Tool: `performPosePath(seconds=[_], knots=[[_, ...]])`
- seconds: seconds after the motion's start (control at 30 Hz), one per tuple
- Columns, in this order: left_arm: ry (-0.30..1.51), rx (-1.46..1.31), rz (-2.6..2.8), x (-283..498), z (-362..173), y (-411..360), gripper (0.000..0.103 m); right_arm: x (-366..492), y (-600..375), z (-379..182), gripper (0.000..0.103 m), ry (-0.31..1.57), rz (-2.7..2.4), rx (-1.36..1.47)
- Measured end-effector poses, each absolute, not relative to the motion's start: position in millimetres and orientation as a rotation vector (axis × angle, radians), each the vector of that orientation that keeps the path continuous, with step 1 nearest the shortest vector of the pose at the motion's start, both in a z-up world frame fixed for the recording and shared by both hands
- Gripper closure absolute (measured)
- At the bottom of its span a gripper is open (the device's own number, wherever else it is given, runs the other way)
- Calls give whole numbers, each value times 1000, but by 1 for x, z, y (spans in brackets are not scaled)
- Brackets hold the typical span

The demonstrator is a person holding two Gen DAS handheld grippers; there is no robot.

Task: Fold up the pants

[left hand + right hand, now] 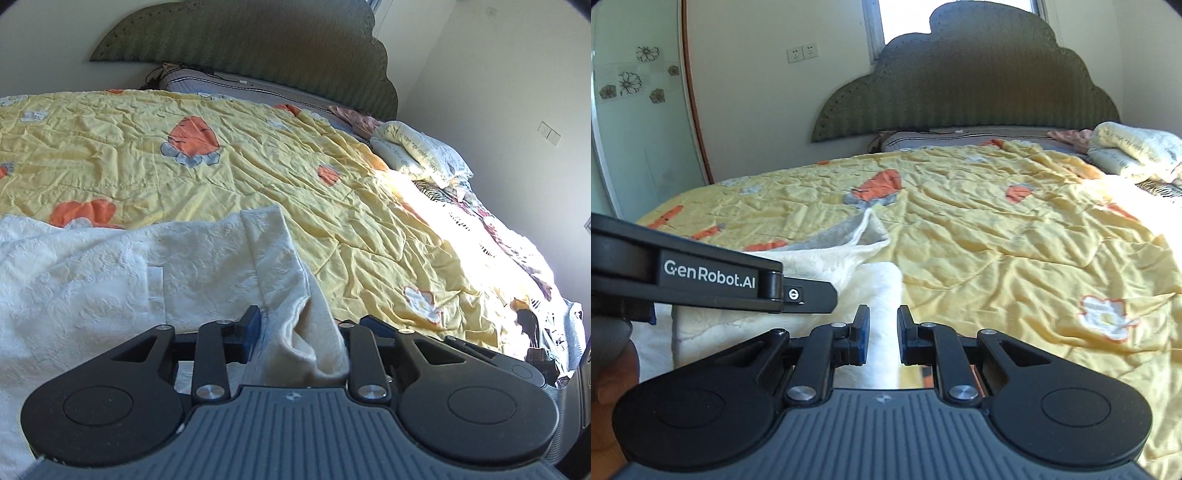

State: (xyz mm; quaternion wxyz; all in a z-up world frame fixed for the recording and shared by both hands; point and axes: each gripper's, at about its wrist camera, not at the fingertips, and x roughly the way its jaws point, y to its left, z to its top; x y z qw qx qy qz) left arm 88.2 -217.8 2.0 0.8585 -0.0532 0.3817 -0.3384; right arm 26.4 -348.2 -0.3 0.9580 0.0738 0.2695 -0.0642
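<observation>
Cream-white textured pants (110,266) lie on the yellow quilt (258,155) at the near side of the bed, with one edge folded over. My left gripper (314,328) stands open with a loose bunch of that cloth between its fingers. In the right wrist view the pants (827,262) show a folded corner pointing toward the headboard. My right gripper (883,332) is shut on a thick white fold of the pants that fills the gap between its pads. The two grippers are side by side, the left one's tip just left of the right one's fingers.
The quilt (997,240) has orange and white patches and covers most of the bed. A green headboard (979,92) stands behind it. Rolled bedding (417,151) and a heap of clothes (517,266) line the right edge. A person's hand (613,369) is at the lower left.
</observation>
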Motion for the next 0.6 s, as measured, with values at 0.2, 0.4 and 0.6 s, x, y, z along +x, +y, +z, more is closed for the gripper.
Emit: performPosePath(seconds=[0.2,0.4,0.6], knots=[[730,-194,-832,76,25,-190,30,-1,-368,5,88,489,-234,196],[627,-113,-687,63,47,-123,25,-17,-354,24,88,401,-123,237],[649,-108,-490,55,29,-40,24,-17,-311,23,88,485,119,180]])
